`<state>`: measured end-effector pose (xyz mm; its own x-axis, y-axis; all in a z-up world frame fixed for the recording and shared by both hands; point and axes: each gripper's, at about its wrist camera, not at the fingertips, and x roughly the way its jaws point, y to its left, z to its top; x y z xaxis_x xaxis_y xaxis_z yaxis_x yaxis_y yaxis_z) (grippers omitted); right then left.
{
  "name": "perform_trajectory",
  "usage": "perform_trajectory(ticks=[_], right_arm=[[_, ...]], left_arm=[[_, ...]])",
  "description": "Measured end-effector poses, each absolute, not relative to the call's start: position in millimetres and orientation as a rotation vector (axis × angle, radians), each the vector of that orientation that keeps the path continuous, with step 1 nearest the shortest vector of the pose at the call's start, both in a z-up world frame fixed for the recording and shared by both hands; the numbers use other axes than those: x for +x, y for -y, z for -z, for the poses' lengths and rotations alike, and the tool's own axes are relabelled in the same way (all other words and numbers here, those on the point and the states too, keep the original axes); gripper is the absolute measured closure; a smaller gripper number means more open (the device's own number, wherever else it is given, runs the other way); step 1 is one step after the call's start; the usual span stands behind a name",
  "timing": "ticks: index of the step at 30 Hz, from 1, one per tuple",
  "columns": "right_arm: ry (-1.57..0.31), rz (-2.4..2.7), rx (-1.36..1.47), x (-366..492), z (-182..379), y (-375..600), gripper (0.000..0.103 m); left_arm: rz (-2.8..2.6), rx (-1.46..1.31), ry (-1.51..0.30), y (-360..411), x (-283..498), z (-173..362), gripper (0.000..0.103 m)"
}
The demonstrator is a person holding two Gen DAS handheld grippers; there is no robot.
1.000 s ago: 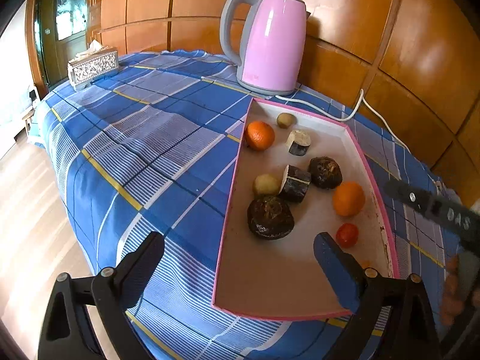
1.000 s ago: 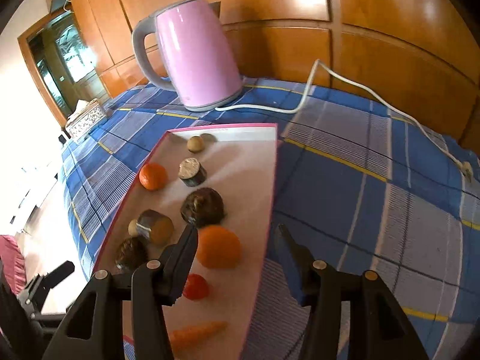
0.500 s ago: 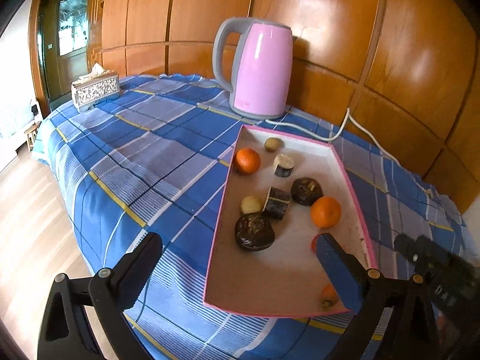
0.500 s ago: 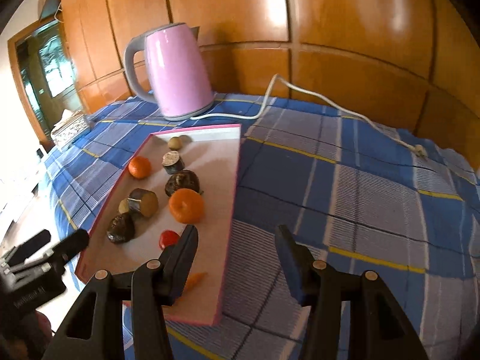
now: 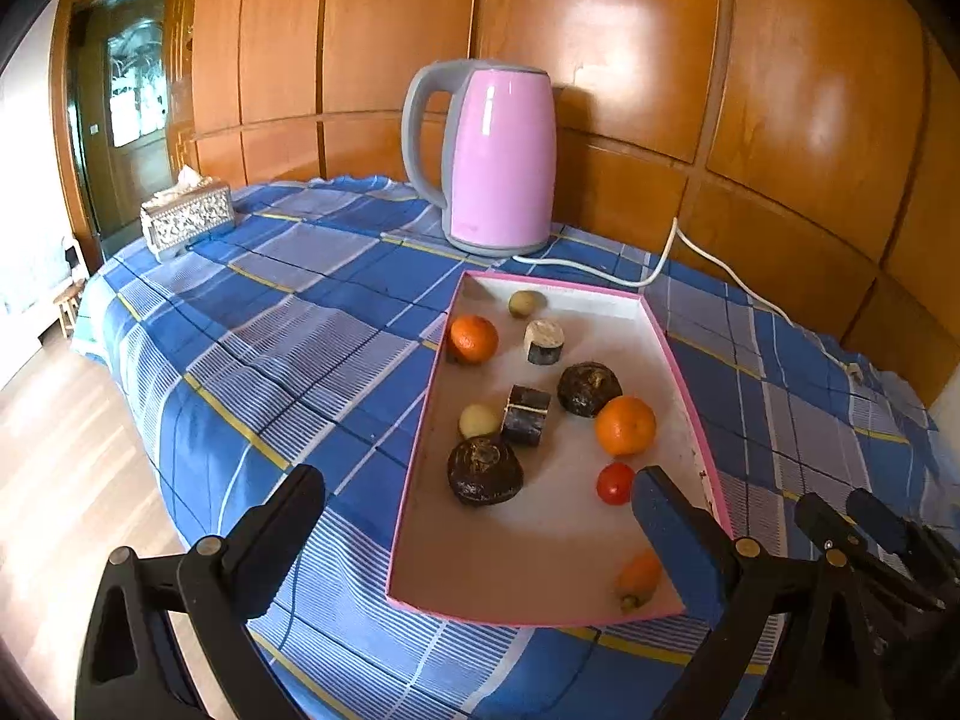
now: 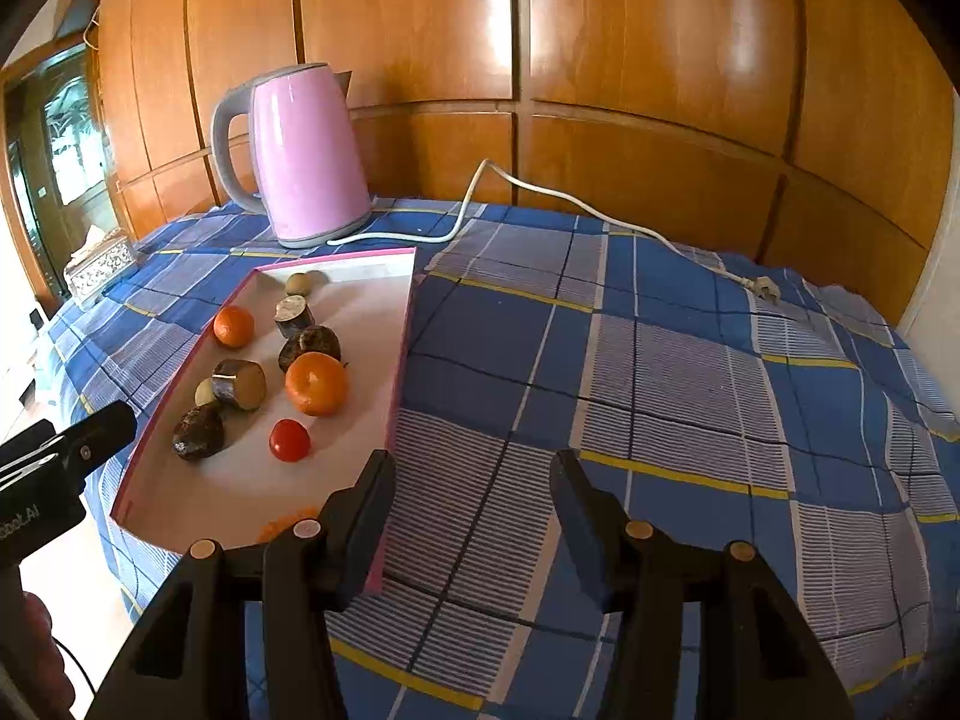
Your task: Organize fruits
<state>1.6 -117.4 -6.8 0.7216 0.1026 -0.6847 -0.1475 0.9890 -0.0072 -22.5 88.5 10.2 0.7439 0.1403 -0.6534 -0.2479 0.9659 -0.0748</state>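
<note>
Pink-rimmed tray lies on the blue plaid tablecloth, its near short end close to the table's front edge, far end just short of the pink kettle and its white cord. Fruits sit loose inside: two oranges, a cherry tomato, dark round pieces, a small carrot at the near corner. Broad bare cloth right of the tray; tissue box at the far left corner.

Left gripper hangs tilted downward over the tray's near end, jaws wide apart, empty. Right gripper angled down past the tray's right rim over bare cloth, jaws parted, nothing between.
</note>
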Motion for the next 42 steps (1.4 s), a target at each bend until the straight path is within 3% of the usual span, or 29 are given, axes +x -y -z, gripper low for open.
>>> perform_trajectory(ticks=[42], right_arm=[[-0.711, -0.169, -0.096, -11, 2, 103, 0.049]], left_arm=[[-0.250, -0.186, -0.692, -97, -28, -13, 0.000]])
